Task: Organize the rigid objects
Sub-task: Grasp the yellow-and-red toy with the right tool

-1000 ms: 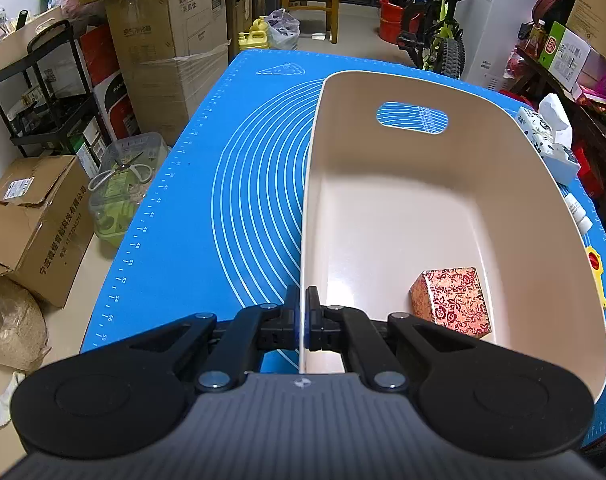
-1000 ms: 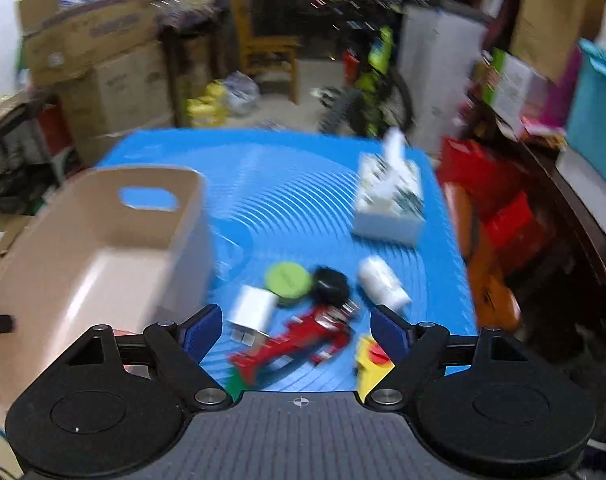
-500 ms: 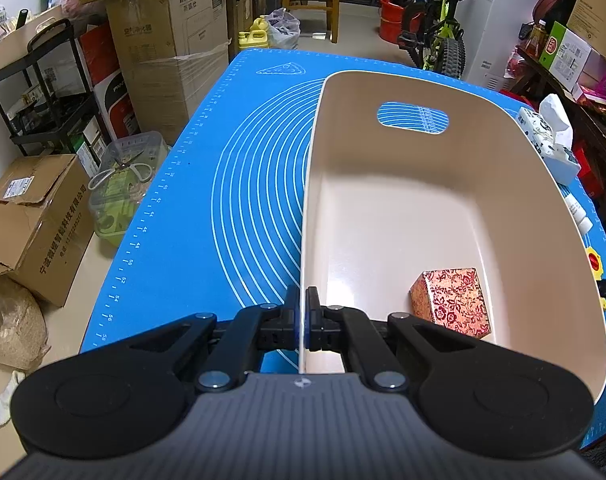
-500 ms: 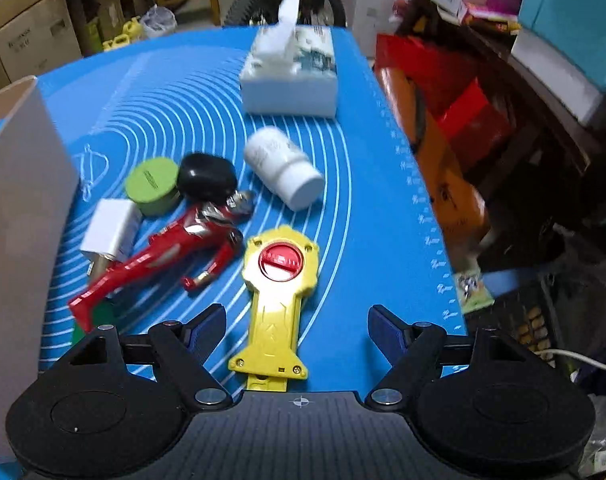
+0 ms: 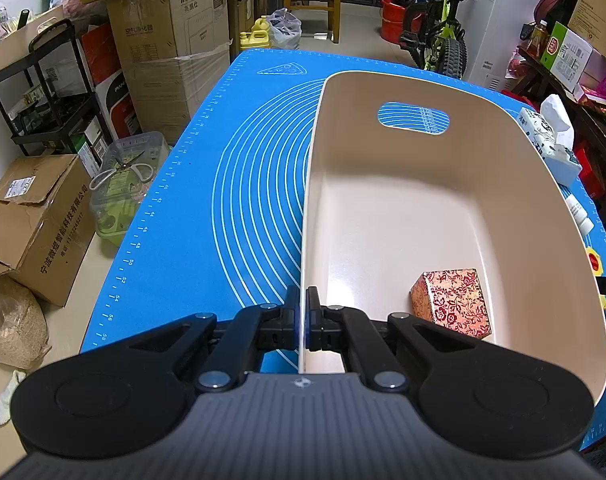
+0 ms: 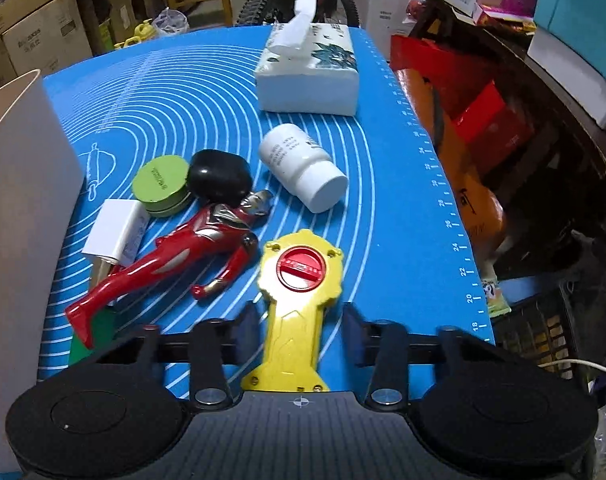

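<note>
The left claw (image 5: pixel 303 316) is clenched on the near left wall of the beige bin (image 5: pixel 455 208), its two black fingers pinching the thin rim from either side. Inside the bin, just beyond the claw and to its right, a small box in red floral paper (image 5: pixel 453 302) sits on the floor near the near end. The bin stands on the blue mat (image 5: pixel 239 184) that covers the tabletop, and its far wall has an oval handle cut-out through which the mat's white rings show. Past the bin's right wall, parts of a tissue pack and a white bottle can be seen.

In the right wrist view, the right claw (image 6: pixel 301 334) straddles the handle of the yellow toy (image 6: pixel 299 300), which lies flat on the mat with its red dial at the far end. The jaws have just been closing with the handle between them; a strip of blue mat shows on each side of the handle, so the pads are not pressing on it.

Just left of the yellow toy lies a red and silver action figure (image 6: pixel 175 258), feet toward the camera and head pointing away. Beside the figure's legs, further left, is a white charger block (image 6: pixel 117 232). Beyond the figure's head sit a green round tin (image 6: pixel 163 184) and a black oval case (image 6: pixel 219 176), touching each other. To the right of these, beyond the yellow toy's dial, a white bottle (image 6: pixel 303 172) lies on its side. Farthest off is the tissue pack (image 6: pixel 309 70), a tissue standing out of its top. The bin's outer wall fills the left edge of this view.
</note>
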A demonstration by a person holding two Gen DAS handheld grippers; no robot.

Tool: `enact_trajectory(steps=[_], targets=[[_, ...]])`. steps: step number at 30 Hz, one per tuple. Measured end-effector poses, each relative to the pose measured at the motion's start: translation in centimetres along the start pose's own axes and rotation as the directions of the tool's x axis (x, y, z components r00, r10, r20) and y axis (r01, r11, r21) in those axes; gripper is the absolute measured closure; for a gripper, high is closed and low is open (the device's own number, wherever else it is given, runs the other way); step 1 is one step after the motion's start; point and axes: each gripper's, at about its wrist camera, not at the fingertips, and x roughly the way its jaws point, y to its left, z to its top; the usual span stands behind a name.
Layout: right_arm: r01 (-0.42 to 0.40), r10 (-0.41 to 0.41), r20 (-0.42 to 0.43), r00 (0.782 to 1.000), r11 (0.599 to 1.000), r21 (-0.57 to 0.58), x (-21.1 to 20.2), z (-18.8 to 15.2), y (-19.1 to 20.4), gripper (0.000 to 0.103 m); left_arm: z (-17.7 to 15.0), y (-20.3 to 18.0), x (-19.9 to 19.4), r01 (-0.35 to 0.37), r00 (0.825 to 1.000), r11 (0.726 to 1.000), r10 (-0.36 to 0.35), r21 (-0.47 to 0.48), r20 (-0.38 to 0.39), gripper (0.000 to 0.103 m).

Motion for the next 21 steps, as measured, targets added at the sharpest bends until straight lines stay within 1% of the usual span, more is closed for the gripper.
enact_trajectory(steps=[1, 12, 21], targets=[[0.004, -0.004, 0.000, 1.000, 1.000, -0.001, 0.0, 0.0, 0.1, 0.067, 0.0, 0.0, 0.0, 0.001, 1.000, 1.000, -0.001, -0.002, 0.000, 0.099], [-0.002, 0.001, 0.018, 1.000, 0.999, 0.051, -1.1, -0.1, -0.5, 0.068, 0.0, 0.1, 0.0, 0.002, 1.000, 1.000, -0.002, -0.003, 0.000, 0.099], [-0.030, 0.020, 0.091, 0.996, 0.993, 0.113, -4.0, 0.2, -0.8, 0.068, 0.0, 0.2, 0.0, 0.003, 1.000, 1.000, -0.003, -0.005, -0.001, 0.099]])
